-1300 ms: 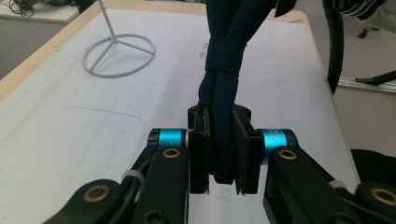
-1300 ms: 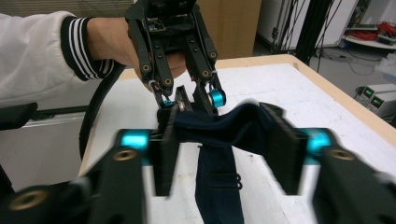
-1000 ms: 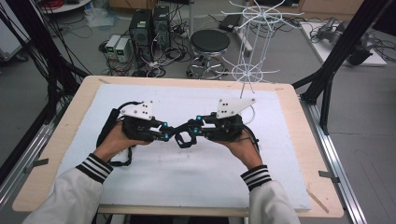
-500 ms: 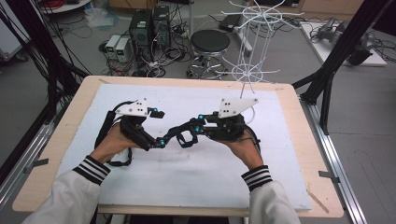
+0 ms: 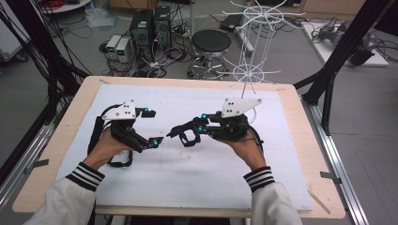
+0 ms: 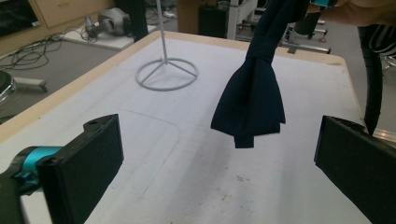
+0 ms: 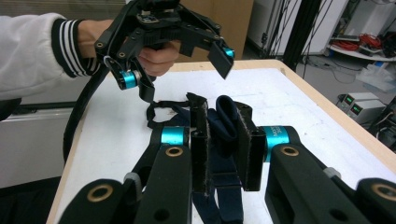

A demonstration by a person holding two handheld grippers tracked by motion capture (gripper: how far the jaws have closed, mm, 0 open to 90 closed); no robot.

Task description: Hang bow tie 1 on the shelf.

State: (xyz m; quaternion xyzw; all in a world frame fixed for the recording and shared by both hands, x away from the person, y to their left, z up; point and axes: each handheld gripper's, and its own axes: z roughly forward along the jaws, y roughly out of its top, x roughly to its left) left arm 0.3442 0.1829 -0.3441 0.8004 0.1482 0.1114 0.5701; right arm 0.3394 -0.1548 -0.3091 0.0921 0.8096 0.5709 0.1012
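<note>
Left gripper view: dark navy bow tie [image 6: 250, 100] hanging above the white table cover [image 6: 187, 186], knotted at its narrow middle, lower wing flared and folded, strap [image 6: 372, 79] trailing down at one side. Right gripper [image 7: 223, 135] clamped tight on the bow tie's cloth, a fold bulging up between its pads. Left gripper [image 5: 151, 126] just opened wide, nothing between its jaws, close beside the tie. High view: bow tie [image 5: 180, 132] held near the table's middle, off the surface.

Even, soft indoor light; mild blur.
</note>
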